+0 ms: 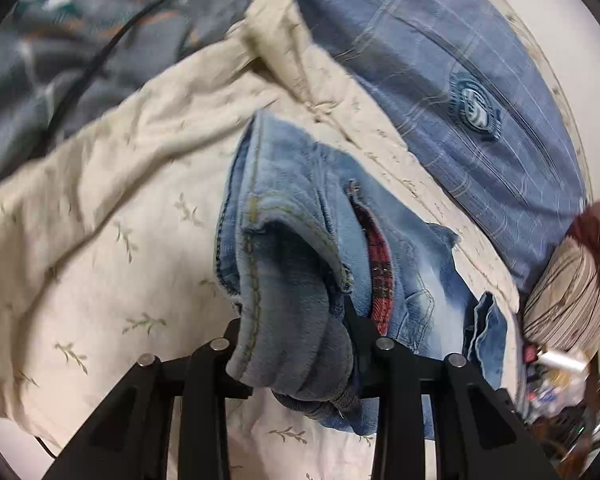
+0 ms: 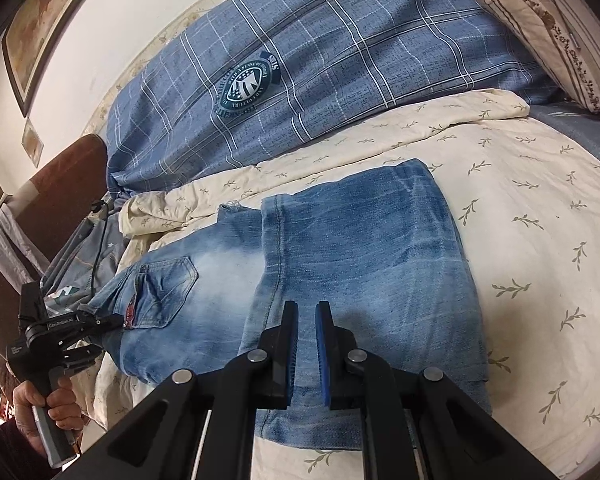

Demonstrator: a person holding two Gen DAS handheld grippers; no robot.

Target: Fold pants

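Observation:
Faded blue jeans (image 2: 340,248) lie on a cream leaf-print blanket (image 2: 540,220), the legs folded over toward the right and a back pocket (image 2: 164,292) facing up at the left. My left gripper (image 1: 292,320) is shut on the waistband end of the jeans (image 1: 296,264), with bunched denim between its fingers; it shows at the jeans' left end in the right wrist view (image 2: 100,322). My right gripper (image 2: 307,312) hovers over the folded legs with a narrow gap between its blue pads, holding nothing.
A blue plaid pillow (image 2: 320,72) with a round crest lies behind the jeans. A striped cushion (image 2: 548,24) is at the far right. A brown headboard (image 2: 60,184) and a black cable (image 2: 100,248) are at the left. A framed picture (image 2: 40,28) hangs on the wall.

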